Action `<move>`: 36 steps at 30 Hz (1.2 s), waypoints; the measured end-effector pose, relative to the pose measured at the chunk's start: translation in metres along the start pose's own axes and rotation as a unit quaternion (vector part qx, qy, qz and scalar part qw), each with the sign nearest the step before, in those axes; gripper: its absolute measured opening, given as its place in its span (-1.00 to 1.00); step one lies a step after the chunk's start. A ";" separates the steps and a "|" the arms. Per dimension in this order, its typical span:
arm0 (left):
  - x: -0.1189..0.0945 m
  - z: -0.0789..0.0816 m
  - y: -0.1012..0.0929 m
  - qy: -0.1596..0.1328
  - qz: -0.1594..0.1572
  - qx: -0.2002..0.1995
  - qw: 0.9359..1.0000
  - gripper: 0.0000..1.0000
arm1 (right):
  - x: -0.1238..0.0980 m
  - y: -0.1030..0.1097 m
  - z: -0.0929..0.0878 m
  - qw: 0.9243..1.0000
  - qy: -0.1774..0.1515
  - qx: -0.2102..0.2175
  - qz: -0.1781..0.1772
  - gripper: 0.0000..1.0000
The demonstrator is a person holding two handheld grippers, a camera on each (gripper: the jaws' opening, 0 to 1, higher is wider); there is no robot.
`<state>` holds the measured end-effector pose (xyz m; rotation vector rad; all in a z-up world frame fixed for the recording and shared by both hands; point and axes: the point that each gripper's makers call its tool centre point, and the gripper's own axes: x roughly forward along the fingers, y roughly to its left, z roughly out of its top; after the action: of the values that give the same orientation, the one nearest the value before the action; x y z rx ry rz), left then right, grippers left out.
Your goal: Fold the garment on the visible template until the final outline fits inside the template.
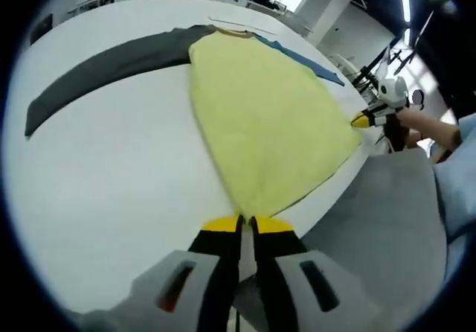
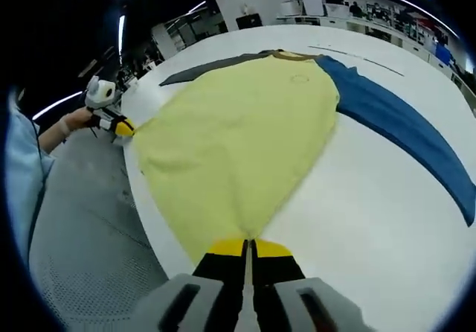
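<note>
A long-sleeved garment lies flat on the white table (image 1: 111, 183). It has a yellow body (image 1: 260, 116) (image 2: 238, 138), a dark grey sleeve (image 1: 104, 68) and a blue sleeve (image 2: 401, 127). My left gripper (image 1: 246, 224) is shut on one hem corner of the yellow body at the table's near edge. It also appears at the left of the right gripper view (image 2: 125, 129). My right gripper (image 2: 249, 247) is shut on the other hem corner and appears in the left gripper view (image 1: 361, 120). Between the two grippers the hem is stretched along the table edge.
Thin dark lines (image 2: 357, 55) are marked on the table beyond the collar. Grey floor (image 1: 379, 220) lies below the table edge. A person's hand (image 2: 71, 123) and light blue sleeve (image 2: 18, 176) hold the left gripper. Desks and windows stand far behind.
</note>
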<state>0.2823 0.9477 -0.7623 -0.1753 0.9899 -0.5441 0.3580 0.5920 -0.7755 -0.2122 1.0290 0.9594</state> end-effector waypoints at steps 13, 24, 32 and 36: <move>-0.025 0.065 0.011 -0.136 0.020 0.047 0.989 0.50 | -0.028 -0.006 0.026 0.994 -0.093 -0.004 -0.050 0.50; -0.022 0.085 0.001 -0.170 0.010 0.059 0.984 0.98 | -0.042 -0.015 0.028 0.988 -0.126 0.024 -0.089 1.00; -0.026 0.100 0.004 -0.203 0.013 0.035 0.978 0.98 | -0.046 -0.018 0.026 0.984 -0.141 0.046 -0.102 1.00; -0.029 0.102 0.004 -0.204 0.016 0.042 0.978 0.98 | -0.046 -0.021 0.026 0.982 -0.146 0.049 -0.107 1.00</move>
<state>0.3563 0.9558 -0.6870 -0.1870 0.5675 -0.4947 0.3824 0.5678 -0.7301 -0.0933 0.7645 0.7174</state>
